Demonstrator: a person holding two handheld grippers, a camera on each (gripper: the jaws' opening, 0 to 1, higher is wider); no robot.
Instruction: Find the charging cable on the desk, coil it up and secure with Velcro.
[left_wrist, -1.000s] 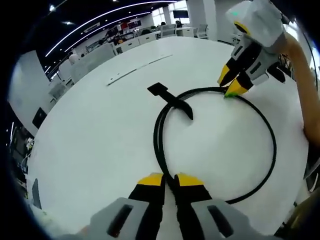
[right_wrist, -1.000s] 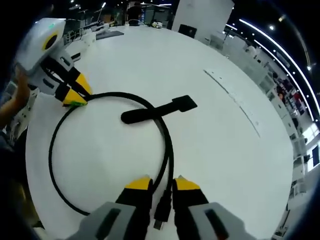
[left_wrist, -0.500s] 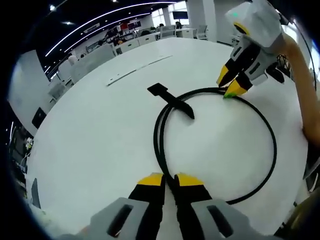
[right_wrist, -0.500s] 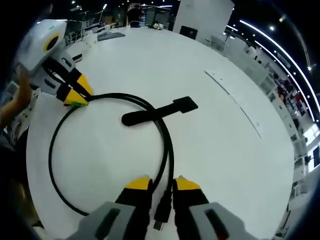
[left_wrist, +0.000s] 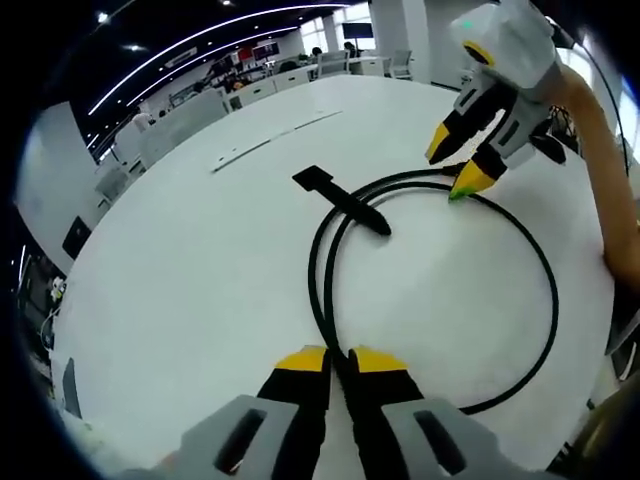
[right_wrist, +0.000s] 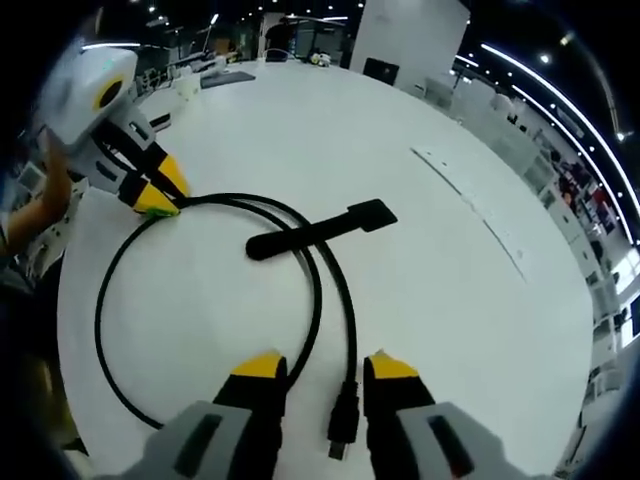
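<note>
Since half a second ago the right gripper (right_wrist: 322, 365) has spread its jaws, so the plug end of the charging cable (right_wrist: 343, 428), formerly pinched between them, now lies released on the white desk (right_wrist: 440, 260) in the gap at 6 o'clock of the right gripper view. From that plug the black cable runs up toward 12 o'clock, passes under the flat black Velcro strap (right_wrist: 322, 228), and curves round to 9 o'clock as a large open loop lying flat on the desk (two strands run side by side along the right of the loop). At 10 o'clock of this view the left gripper (right_wrist: 160, 193) has its yellow tips closed on the cable. Seen from the left gripper view, the left gripper (left_wrist: 338, 360) shows its jaws pressed together at 6 o'clock, gripping the charging cable (left_wrist: 322, 290) where the loop reaches them; the Velcro strap (left_wrist: 338, 200) crosses the loop just above centre. At 1 o'clock the right gripper (left_wrist: 457, 162) hovers with its jaws apart, one tip touching or just beside the cable, and a person's forearm (left_wrist: 605, 150) extends behind it at 3 o'clock.
</note>
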